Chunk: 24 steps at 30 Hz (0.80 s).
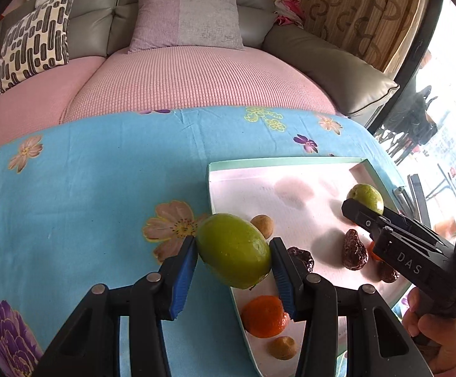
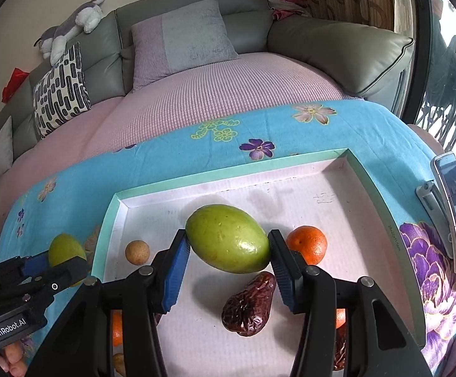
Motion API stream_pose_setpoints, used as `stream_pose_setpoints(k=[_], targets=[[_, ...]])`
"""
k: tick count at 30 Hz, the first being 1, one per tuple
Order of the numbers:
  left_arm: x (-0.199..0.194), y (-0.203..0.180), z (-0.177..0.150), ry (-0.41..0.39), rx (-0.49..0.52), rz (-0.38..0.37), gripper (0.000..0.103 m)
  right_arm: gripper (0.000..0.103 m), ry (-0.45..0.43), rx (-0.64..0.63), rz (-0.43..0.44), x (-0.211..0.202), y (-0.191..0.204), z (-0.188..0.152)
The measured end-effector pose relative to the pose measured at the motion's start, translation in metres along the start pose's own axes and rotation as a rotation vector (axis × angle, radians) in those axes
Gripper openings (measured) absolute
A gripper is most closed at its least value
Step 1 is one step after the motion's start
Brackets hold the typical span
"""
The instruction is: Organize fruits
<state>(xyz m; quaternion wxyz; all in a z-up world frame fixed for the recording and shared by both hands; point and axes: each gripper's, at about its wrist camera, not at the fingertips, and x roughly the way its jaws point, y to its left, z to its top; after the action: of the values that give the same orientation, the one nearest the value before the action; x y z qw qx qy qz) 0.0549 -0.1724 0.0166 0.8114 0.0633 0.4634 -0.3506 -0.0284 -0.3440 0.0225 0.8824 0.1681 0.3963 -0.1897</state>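
My left gripper [image 1: 233,245] is shut on a green oval fruit [image 1: 234,260], held above the left rim of a white tray with a mint-green rim [image 1: 284,161]. My right gripper [image 2: 228,239] is shut on a second green fruit [image 2: 228,229], over the middle of the tray [image 2: 228,171]. In the left wrist view the right gripper [image 1: 352,209] reaches in from the right with its green fruit [image 1: 366,194] at the tips. On the tray lie tangerines [image 1: 264,315] [image 2: 306,245], dark wrinkled dates [image 1: 355,249] [image 2: 249,304] and small brown round fruits [image 1: 261,224] [image 2: 137,251].
The tray rests on a blue flowered cloth [image 1: 102,188]. Behind it is a grey sofa with a pink cover [image 1: 196,78] and cushions. A phone on a stand [image 2: 454,201] is just right of the tray. A hand [image 1: 432,330] holds the right gripper.
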Motion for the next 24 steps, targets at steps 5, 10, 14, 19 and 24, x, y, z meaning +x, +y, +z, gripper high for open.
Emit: stream_pose_setpoints(k=[5, 10, 14, 19, 24], targets=[[0.018, -0.01, 0.001, 0.013, 0.013, -0.026, 0.05, 0.053, 0.01, -0.008, -0.001, 0.01, -0.001, 0.001], [0.03, -0.015, 0.0, 0.03, 0.018, -0.031, 0.05, 0.053, 0.032, 0.006, -0.007, 0.018, -0.006, -0.002], [0.034, -0.017, -0.003, 0.046, 0.027, -0.031, 0.05, 0.053, 0.05, 0.008, -0.021, 0.023, -0.008, -0.004], [0.039, -0.019, -0.006, 0.062, 0.036, -0.03, 0.05, 0.053, 0.073, 0.008, -0.024, 0.029, -0.009, -0.006], [0.039, -0.019, -0.007, 0.064, 0.037, -0.025, 0.05, 0.053, 0.089, 0.005, -0.032, 0.033, -0.01, -0.008]])
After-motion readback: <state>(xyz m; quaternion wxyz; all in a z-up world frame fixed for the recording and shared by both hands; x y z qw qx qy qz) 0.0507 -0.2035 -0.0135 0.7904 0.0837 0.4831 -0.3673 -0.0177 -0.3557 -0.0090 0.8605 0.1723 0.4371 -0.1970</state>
